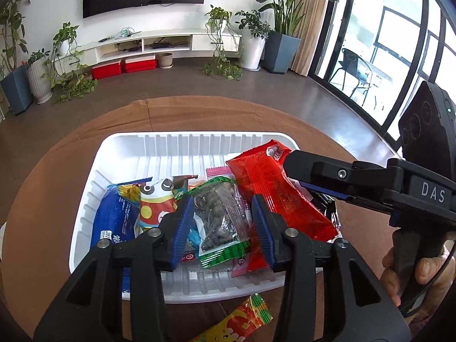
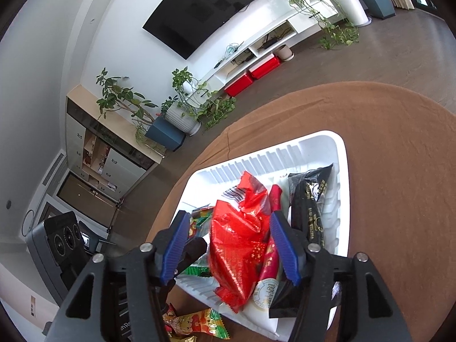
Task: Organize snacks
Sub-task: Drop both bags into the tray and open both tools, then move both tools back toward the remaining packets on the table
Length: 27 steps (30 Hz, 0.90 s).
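A white ribbed tray (image 1: 176, 148) on a round brown table holds several snack packs. My left gripper (image 1: 222, 228) is open, its blue pads on either side of a clear green-edged pack of dark snacks (image 1: 219, 222), apart from it. A blue pack (image 1: 114, 219) and a cartoon pack (image 1: 155, 202) lie to its left. My right gripper (image 2: 230, 245) is open over a large red pack (image 2: 236, 242) in the tray (image 2: 313, 145); it also shows in the left wrist view (image 1: 319, 176) above the red pack (image 1: 273, 193). A black pack (image 2: 310, 205) lies to the right.
A yellow-red candy pack (image 1: 242, 319) lies on the table in front of the tray, also in the right wrist view (image 2: 199, 323). The brown table (image 2: 399, 171) extends around the tray. Plants, a TV shelf and red boxes stand far behind.
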### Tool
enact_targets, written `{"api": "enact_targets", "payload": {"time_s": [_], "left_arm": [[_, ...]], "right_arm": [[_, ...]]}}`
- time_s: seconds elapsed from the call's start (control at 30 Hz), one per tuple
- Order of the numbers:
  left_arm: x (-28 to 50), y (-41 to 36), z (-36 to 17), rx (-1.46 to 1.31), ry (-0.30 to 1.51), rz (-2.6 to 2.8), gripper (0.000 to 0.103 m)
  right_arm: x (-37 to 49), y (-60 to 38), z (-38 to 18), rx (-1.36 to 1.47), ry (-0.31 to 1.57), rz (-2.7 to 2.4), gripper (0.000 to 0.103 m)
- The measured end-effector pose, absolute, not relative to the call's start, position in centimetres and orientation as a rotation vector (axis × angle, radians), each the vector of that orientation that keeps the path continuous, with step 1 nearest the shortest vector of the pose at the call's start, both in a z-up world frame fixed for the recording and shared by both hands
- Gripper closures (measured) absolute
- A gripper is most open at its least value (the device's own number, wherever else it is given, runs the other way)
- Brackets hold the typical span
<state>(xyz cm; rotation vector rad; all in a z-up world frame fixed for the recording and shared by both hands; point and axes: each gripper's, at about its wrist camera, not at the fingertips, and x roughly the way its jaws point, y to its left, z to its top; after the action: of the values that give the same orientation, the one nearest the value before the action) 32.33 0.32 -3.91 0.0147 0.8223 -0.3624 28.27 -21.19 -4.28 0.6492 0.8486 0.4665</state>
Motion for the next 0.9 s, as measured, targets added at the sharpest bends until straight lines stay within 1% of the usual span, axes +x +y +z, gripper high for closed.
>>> {"api": "enact_targets", "payload": {"time_s": [0.3,0.47,0.57,0.77,0.9], "left_arm": [[28.4,1.4,-1.2,0.019,0.766,-0.354,0.061],[25.4,3.6,0.3,-0.005,0.749,-0.331,0.061],[23.3,5.3,0.7,-0.021,0.742,-0.311,0.058],[19.0,8.9,0.5,-0.047,0.753,-0.253,0.058],[16.2,11.5,-0.8,-0.081,0.774,-0.215,0.058]], "right_arm": [[25.2,-20.3,-0.7,0.545,0.763,0.480,0.036],[22.6,-19.0,1.4,0.455,0.713,0.494,0.034],[20.4,-18.2,2.0,0.404,0.690,0.502,0.031],[16.4,-16.4,1.5,0.338,0.685,0.517,0.030],[14.0,-15.2,-0.2,0.317,0.716,0.534,0.030]]}}
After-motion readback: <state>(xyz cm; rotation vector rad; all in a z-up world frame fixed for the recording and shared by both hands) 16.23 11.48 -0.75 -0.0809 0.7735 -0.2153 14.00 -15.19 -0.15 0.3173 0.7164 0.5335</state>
